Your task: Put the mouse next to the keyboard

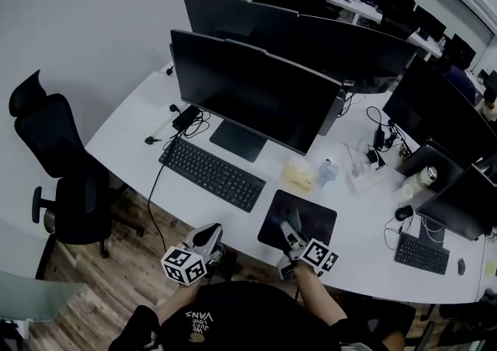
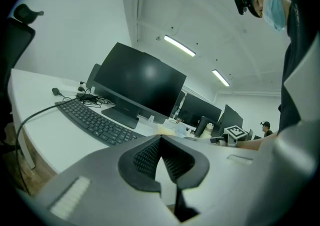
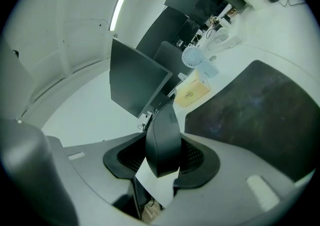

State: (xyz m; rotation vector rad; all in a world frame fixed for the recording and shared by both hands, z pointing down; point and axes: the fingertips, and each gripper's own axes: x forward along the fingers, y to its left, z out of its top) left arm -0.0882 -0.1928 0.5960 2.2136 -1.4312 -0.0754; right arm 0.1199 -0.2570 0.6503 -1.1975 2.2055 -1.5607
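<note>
Pickup looks done: right gripper [image 1: 291, 239] jaws clamped on the black mouse [image 3: 162, 145], held edge-up at the near edge of the dark mouse pad [image 1: 314, 221]. Left to do: carry it left and set it on the tabletop [image 1: 132, 140] beside the keyboard [image 1: 211, 173], well apart for now. Left gripper [image 2: 160, 142] jaws pressed together on nothing, idle.

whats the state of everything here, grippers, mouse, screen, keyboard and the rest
right gripper: shut on the mouse
mouse: clamped between the jaws, tilted, over the mouse pad
left gripper: shut, nothing in it
front monitor: screen dark
keyboard: flat on the desk, before the front monitor
mouse pad: flat on the desk
office chair: nobody in it
</note>
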